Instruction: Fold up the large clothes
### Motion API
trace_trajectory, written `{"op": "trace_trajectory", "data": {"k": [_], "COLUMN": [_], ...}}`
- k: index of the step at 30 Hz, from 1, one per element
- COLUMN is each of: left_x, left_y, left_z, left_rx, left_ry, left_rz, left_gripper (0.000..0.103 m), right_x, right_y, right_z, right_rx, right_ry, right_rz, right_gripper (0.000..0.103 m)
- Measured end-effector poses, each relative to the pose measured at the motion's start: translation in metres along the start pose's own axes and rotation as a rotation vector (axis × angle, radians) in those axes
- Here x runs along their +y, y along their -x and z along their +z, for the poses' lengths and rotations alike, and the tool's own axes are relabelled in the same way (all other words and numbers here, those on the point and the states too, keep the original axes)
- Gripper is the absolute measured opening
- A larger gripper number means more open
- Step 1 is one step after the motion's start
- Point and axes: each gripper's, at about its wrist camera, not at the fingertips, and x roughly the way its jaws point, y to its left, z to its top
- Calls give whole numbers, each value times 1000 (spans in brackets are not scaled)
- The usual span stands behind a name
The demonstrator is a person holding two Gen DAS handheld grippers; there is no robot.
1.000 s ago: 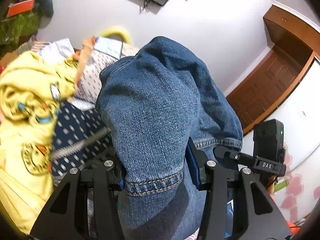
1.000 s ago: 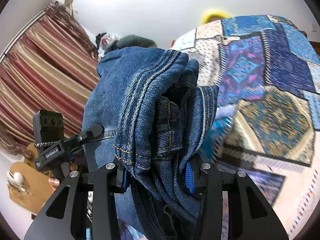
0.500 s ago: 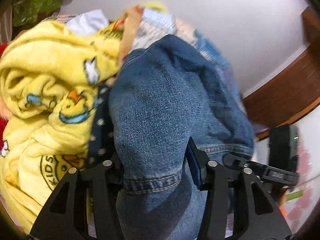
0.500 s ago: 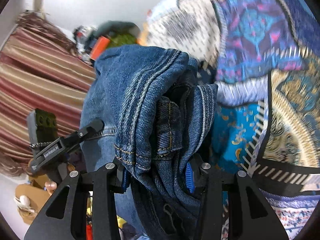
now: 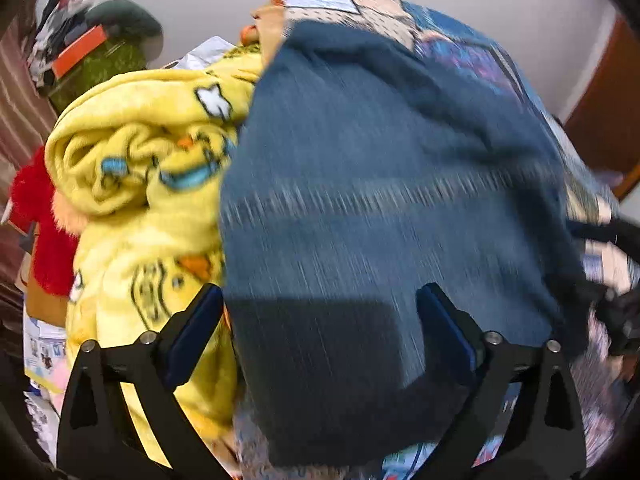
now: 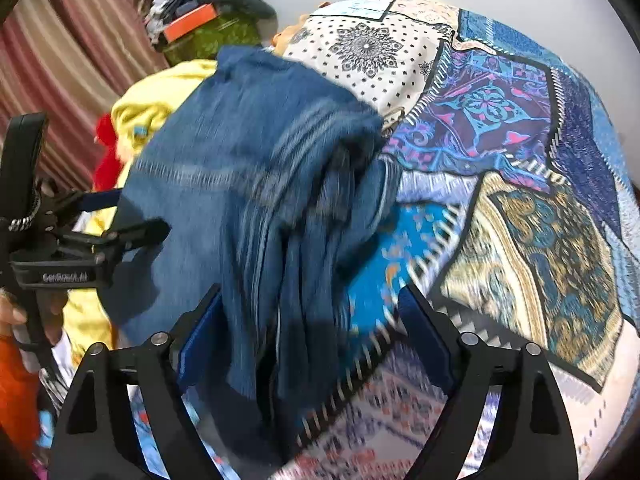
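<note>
Denim jeans (image 6: 248, 184) bunched, motion-blurred, on patchwork quilt (image 6: 500, 128); fleecy yellow blanket (image 5: 152, 168) beside.

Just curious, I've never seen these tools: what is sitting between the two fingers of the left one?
The blue jeans, blurred by motion, fill the gap between the left gripper's spread fingers; the left wrist view shows it.

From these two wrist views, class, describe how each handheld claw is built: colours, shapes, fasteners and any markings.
The left claw and right claw match: matte black triangular finger arms with cut-out openings, silver round bolts at the joints, and blue ribbed pads lining the inner faces. In the right wrist view, the left claw's black body carries small white lettering, too blurred to read.
</note>
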Motion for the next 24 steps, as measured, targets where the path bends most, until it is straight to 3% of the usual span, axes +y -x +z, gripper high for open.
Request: {"op": "trace_trajectory", "data": {"k": [3,8,11,15,24], "left_x": [-1,15,17,13,-27], "left_y": [3,20,44,100,262], "left_z": [-26,-60,-72,-79,-82], "left_rx": [14,50,32,-68,-452], "left_ry": [25,177,207,216,167], "left_rz": [-14,-77,-54,-59,-124], "left_gripper": [102,101,101,101,101], "right_x": [-5,-10,-2,15,66], "right_y": [7,23,41,94,238], "right_z": [-18,-46,-56,-59,-70], "right_rx": [16,62,52,-60,-412], "right_ry": [-23,-67,-48,-25,40], "right_rz": [10,5,-8,6,43], "right_gripper": [85,86,86,86,86]}}
